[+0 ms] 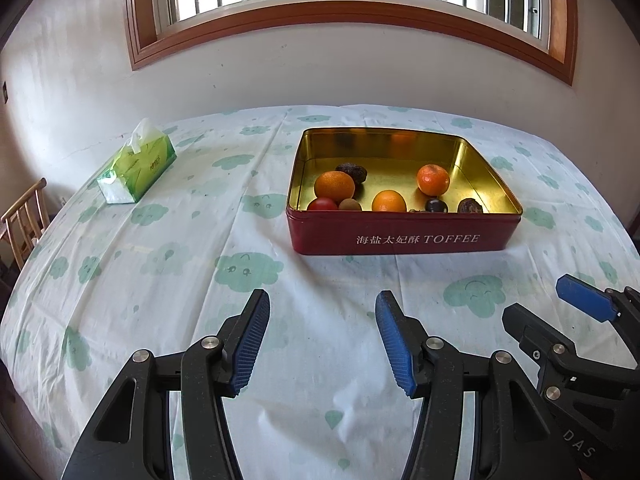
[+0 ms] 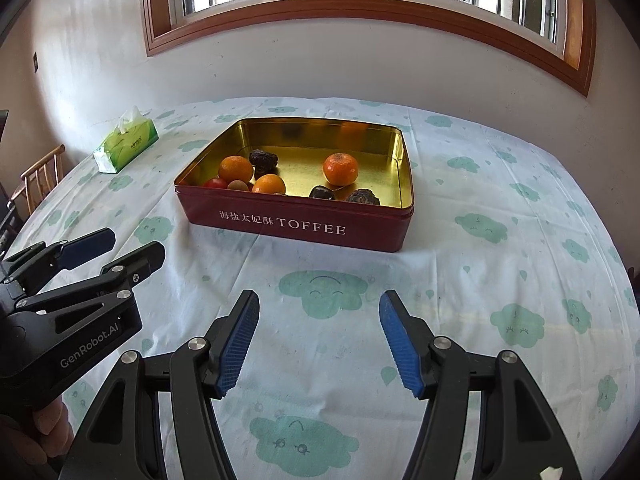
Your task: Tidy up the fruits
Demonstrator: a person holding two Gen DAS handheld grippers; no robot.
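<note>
The red TOFFEE tin (image 1: 404, 236) sits mid-table on the cloud-print tablecloth (image 1: 160, 280), holding 3 oranges (image 1: 334, 186), a tomato (image 1: 322, 204) and dark dried fruits (image 1: 352, 171). The left gripper (image 1: 322, 340) and right gripper (image 2: 318, 344) hover before it, both parted about halfway and empty.

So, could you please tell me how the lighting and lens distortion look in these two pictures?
Left wrist view: strong fisheye bend curves the window frame; daylight reflects off the tin's gold interior. Right wrist view: same curvature, dark corner vignetting, the tablecloth evenly lit, focus sharp.
</note>
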